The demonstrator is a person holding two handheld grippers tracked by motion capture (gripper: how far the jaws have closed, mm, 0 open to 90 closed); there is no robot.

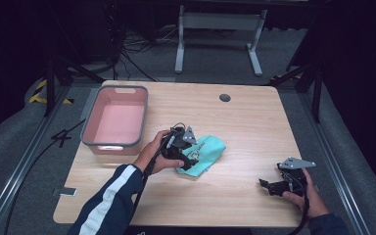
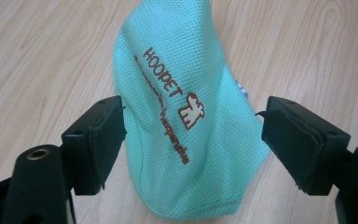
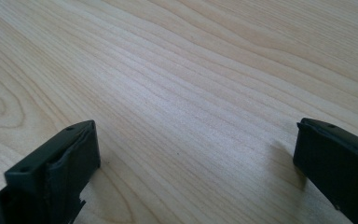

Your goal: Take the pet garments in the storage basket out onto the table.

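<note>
Two grippers are at work on one wooden table, each in one of the person's hands. Nearest the person's edge, the right gripper sits low over bare wood at the front right, well apart from everything else; its own view has both black jaws standing wide with only wood grain between them.

A little further in, near the table's middle, the left gripper is down over a single teal mesh garment. From above you can only make out a crumpled turquoise patch under the tool. The left gripper view tells more: the left gripper has its jaws spread wide on either side of the cloth, one at each edge of the fold, with the fabric between them not yet pinched. That view also brings out brown printing on the garment: the word "HOOPET" in capitals, a small animal figure beside it, and a second line of script lettering running along the fabric that is too fine to read. A bit of blue-and-white peeks out at the cloth's right edge.

Beyond, to the left, stands one pink bin with a grey rim, just beside the left hand. At the far edge of the tabletop is one dark round grommet.
</note>
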